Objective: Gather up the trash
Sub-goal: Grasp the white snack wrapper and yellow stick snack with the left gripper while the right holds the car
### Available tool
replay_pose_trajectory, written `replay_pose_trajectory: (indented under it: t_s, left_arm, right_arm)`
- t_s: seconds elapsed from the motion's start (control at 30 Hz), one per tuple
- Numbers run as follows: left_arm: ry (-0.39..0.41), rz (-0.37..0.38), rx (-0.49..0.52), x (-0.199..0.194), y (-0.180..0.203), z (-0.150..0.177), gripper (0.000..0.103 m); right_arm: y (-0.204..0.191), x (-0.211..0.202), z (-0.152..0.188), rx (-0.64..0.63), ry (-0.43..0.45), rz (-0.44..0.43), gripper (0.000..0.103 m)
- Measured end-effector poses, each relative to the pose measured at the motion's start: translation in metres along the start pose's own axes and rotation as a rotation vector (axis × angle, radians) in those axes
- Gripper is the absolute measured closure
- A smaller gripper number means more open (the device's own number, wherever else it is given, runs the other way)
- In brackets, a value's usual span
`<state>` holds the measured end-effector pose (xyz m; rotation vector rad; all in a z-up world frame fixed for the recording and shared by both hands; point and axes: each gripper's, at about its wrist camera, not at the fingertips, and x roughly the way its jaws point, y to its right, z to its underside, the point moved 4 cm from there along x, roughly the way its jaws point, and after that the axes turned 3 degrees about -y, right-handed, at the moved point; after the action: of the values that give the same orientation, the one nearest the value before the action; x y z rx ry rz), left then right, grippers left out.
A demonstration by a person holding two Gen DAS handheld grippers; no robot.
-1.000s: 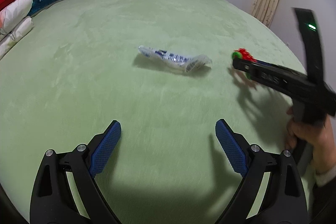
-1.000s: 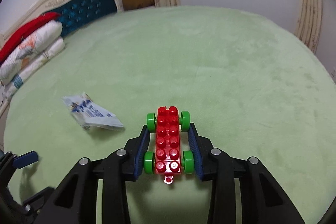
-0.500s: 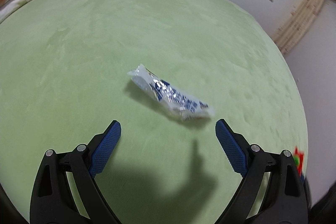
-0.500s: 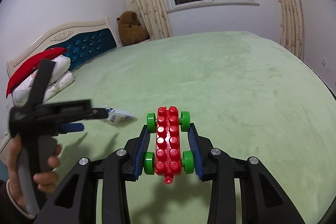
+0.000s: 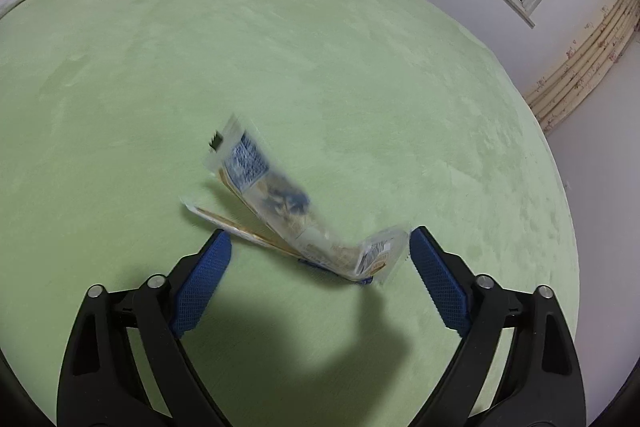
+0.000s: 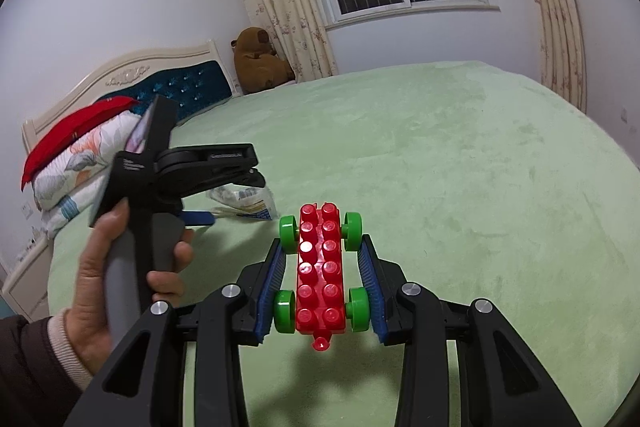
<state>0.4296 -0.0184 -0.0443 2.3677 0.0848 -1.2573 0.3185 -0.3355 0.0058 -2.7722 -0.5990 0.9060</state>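
A crumpled clear plastic wrapper (image 5: 280, 203) with blue print lies on the green bedspread (image 5: 280, 47). My left gripper (image 5: 320, 247) is open, its blue pads on either side of the wrapper's near end, just above the bed. The wrapper also shows in the right wrist view (image 6: 248, 201), partly hidden behind the left gripper (image 6: 224, 183). My right gripper (image 6: 324, 267) is shut on a red toy brick car (image 6: 320, 267) with green wheels, held above the bed.
A brown plush bear (image 6: 260, 61) sits at the far corner by the curtains. Folded quilts and a red pillow (image 6: 76, 147) lie against the blue headboard (image 6: 176, 95). The bed's edge (image 5: 560, 187) drops off at the right by the wall.
My left gripper has moved forward and down until the wrapper lies between its open pads. My right gripper has lifted and tilted up, still holding the toy car.
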Motion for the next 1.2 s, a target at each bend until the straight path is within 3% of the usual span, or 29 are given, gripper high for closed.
replay_pose_trajectory:
  t_s: [0.13,0.2,0.3,0.53,0.7,1.03,1.2]
  left_arm:
    - [-0.003,-0.061,0.056,0.014,0.005,-0.003,0.036]
    - [0.009,-0.077,0.093,0.016,0.01,-0.006,0.048]
    - [0.003,-0.064,0.116,0.021,0.011,-0.014,0.067]
    - [-0.002,-0.031,0.15,0.026,0.004,-0.027,0.081]
    - [-0.014,0.048,0.176,0.025,0.002,-0.03,0.097]
    - [0.042,0.132,0.283,-0.008,0.011,-0.018,0.099]
    - [0.126,0.121,0.389,-0.055,0.009,0.01,0.099]
  right_arm:
    - [0.003,0.0,0.0,0.024,0.001,-0.012,0.066]
    - [0.004,0.0,0.001,0.031,0.0,-0.016,0.066]
    - [0.005,0.0,0.002,0.039,-0.002,-0.021,0.066]
    - [0.012,0.002,0.001,0.069,-0.008,-0.036,0.066]
    - [0.014,0.002,0.0,0.085,-0.01,-0.043,0.066]
    - [0.016,0.003,-0.001,0.098,-0.01,-0.048,0.065]
    - [0.016,0.002,0.0,0.102,-0.004,-0.045,0.065]
